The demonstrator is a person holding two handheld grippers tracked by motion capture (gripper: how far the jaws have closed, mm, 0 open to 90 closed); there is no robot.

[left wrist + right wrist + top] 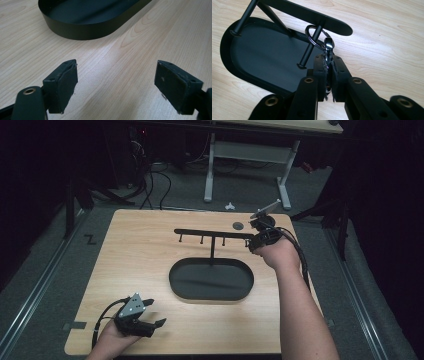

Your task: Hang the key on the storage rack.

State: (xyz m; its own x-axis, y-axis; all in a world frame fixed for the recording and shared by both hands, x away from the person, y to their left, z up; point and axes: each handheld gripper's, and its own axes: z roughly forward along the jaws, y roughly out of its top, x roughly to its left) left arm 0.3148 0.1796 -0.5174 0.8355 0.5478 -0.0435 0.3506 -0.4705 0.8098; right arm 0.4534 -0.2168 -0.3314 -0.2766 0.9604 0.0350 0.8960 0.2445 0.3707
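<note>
The right gripper [328, 61] was clenched on a small metal clasp [328, 48] whose key ring [314, 37] was looped around the end peg [310, 48] of a black rack [214, 234], above the right end of the oval tray [210, 280] on the desk [145, 245]. The step in hand looked like hanging the ring on that peg. To do it well, the ring would need to stay square to the peg and slide fully up toward the bar before the pinch was released, so it could not slip off past the peg's flared tip; a slow, level hand would keep the light rack from tipping. The left gripper [150, 316] rested released near the desk's front edge, nothing between its pads [66, 82]. Counted: one tray, one rack with four pegs, one key ring, two grippers
</note>
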